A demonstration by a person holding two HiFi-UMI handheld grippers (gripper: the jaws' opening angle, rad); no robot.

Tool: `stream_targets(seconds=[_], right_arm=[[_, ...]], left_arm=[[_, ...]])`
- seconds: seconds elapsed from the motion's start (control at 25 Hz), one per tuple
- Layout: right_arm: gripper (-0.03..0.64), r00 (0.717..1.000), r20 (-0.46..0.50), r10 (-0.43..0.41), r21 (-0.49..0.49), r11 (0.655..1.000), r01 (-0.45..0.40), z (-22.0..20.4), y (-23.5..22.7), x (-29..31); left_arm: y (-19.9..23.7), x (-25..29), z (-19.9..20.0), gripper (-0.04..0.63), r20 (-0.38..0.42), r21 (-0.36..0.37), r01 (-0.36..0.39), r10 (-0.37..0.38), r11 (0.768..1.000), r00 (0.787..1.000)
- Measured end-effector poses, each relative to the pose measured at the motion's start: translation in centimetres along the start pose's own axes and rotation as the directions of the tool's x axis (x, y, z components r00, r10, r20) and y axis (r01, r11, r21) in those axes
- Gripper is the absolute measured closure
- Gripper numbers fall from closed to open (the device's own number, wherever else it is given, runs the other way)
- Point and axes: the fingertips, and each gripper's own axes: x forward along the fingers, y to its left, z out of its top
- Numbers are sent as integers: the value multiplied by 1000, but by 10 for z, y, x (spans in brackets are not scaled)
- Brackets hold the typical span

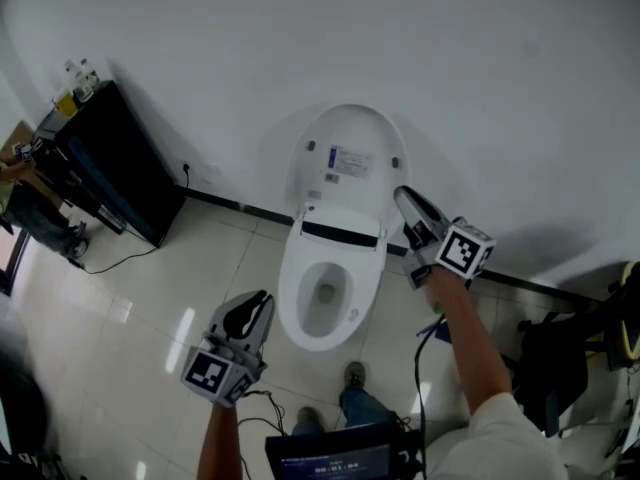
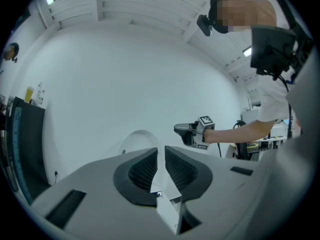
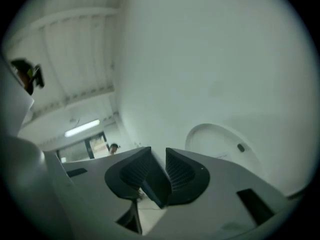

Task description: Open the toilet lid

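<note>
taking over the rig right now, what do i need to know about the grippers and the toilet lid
Left gripper: low, in front of the toilet bowl, jaws a narrow gap apart, nothing between them.
Right gripper: raised just right of the lid, jaws a narrow gap apart, holding nothing, not on the lid.
Lid: up, leaning back against the wall; the bowl is uncovered.
Done: the lid is open.
Left: nothing on the lid; probably just bring both grippers away.
</note>
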Motion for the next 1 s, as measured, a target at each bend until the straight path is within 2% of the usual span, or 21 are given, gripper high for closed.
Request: stream_targets(seconds=[0.08, 0.12, 0.24, 0.4, 0.48, 0.64, 0.8, 1.0], right_arm=[[534, 998, -55, 20, -227, 973, -32, -31, 54, -40], [534, 996, -90, 21, -297, 954, -47, -49, 76, -59], [534, 983, -184, -28, -433, 900, -55, -98, 119, -110], [534, 943, -295, -151, -597, 800, -58, -154, 146, -158], [534, 927, -328, -184, -618, 783, -63, -175, 157, -175], [534, 905, -371, -206, -612, 787, -72, -201, 166, -202], [534, 908, -372, -191, -600, 796, -79, -209, 170, -222], [534, 910, -373, -179, -608, 788, -94, -209, 168, -245]], left_arm=[[-15, -14, 8, 552, -3, 11, 58, -58, 998, 998], [-24, -21, 11, 552, -8, 18, 88, -88, 996, 996], [-44, -41, 17, 552, 7, 41, 158, -158, 987, 987], [-72, -54, 13, 552, 1, 26, 237, -237, 971, 971], [-86, -60, 7, 552, -16, 2, 257, -257, 966, 966], [-115, -70, -8, 552, -51, -32, 271, -272, 962, 961], [-143, -75, -19, 552, -71, -49, 278, -281, 959, 957], [-174, -76, -30, 554, -94, -47, 272, -275, 961, 957]])
